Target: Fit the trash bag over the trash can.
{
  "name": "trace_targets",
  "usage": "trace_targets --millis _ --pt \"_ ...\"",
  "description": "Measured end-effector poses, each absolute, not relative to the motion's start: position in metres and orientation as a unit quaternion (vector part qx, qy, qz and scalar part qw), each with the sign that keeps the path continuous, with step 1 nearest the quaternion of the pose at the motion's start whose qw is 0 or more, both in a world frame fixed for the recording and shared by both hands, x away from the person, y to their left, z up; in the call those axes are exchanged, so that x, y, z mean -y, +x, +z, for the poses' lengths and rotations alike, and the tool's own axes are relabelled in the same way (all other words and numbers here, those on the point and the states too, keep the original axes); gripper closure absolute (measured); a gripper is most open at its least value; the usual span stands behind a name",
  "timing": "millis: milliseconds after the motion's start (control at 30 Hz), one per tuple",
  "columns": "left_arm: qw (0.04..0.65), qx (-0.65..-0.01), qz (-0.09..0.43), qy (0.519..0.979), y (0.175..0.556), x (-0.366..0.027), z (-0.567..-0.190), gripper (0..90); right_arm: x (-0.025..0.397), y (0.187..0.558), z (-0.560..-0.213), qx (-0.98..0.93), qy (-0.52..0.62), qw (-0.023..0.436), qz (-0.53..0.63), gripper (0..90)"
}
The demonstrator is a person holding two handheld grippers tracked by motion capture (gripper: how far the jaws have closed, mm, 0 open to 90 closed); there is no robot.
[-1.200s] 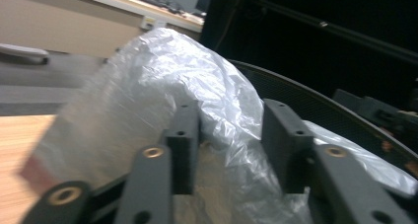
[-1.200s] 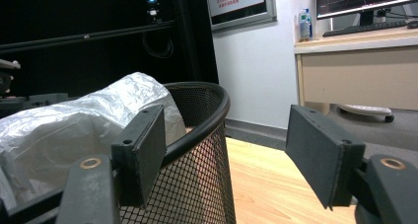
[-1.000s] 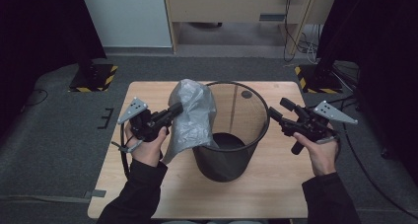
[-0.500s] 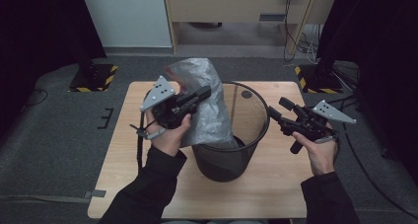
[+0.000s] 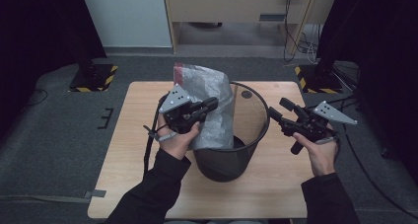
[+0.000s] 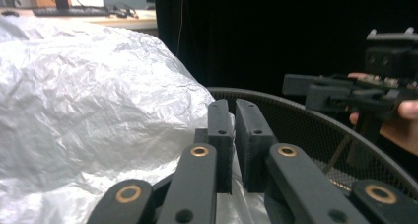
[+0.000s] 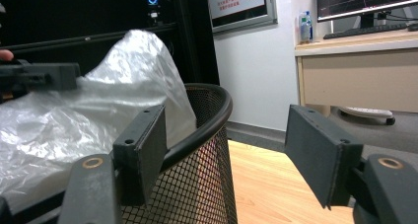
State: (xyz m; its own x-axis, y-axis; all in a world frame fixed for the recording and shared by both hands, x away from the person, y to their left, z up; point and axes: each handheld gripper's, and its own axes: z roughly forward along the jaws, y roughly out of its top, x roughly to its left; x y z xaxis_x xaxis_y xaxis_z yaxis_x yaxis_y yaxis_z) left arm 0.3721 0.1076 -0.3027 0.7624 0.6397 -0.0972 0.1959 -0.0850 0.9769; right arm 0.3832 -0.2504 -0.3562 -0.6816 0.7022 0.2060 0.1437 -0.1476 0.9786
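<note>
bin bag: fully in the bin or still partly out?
Partly out. The plastic bag billows above the mesh bin rim, lower end inside, pinched by the left hand-held gripper.

black mesh bin (image 5: 231,157), grey (translucent) bag (image 5: 214,108)

Left gripper (image 5: 211,105) raised, jaws nearly closed, right gripper (image 5: 277,109) level, jaws spread wide

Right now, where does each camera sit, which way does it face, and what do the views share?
High view: above the person's side, looking down on the table; both forearms, left gripper and right gripper show.
Left gripper view: rides the left gripper, facing across the mesh bin; its jaws pinch the plastic bag.
Right gripper view: rides the right gripper, jaws apart at the bin's rim.
All three share bag and bin.
</note>
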Motion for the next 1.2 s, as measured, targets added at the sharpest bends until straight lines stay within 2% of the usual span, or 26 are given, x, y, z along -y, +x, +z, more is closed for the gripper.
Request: trace_targets --millis 100,167,300,500,800,1100,1200 --pt "0.612 -0.3 0.176 0.71 0.373 -0.109 -0.305 78.1 0.25 0.383 -0.356 -0.619 0.341 0.207 0.676 32.2" --pt "0.619 -0.304 0.181 0.701 0.372 -0.11 -0.303 64.4 0.251 0.383 -0.356 -0.619 0.342 0.207 0.676 32.2" --pt "0.638 -0.311 0.193 0.677 0.367 -0.119 -0.297 46.6 0.253 0.383 -0.356 -0.618 0.342 0.209 0.676 32.2" --pt "0.642 -0.337 0.217 0.653 0.36 -0.145 -0.291 37.5 0.253 0.382 -0.356 -0.619 0.343 0.209 0.675 32.0" --pt "0.633 -0.414 0.229 0.613 0.369 -0.199 -0.317 33.6 0.255 0.382 -0.356 -0.619 0.345 0.21 0.674 31.2" --pt "0.632 -0.432 0.187 0.615 0.377 -0.198 -0.343 33.1 0.254 0.382 -0.356 -0.619 0.347 0.208 0.673 30.7" --pt "0.634 -0.427 0.169 0.622 0.379 -0.191 -0.346 42.0 0.254 0.382 -0.356 -0.619 0.346 0.208 0.674 30.7"
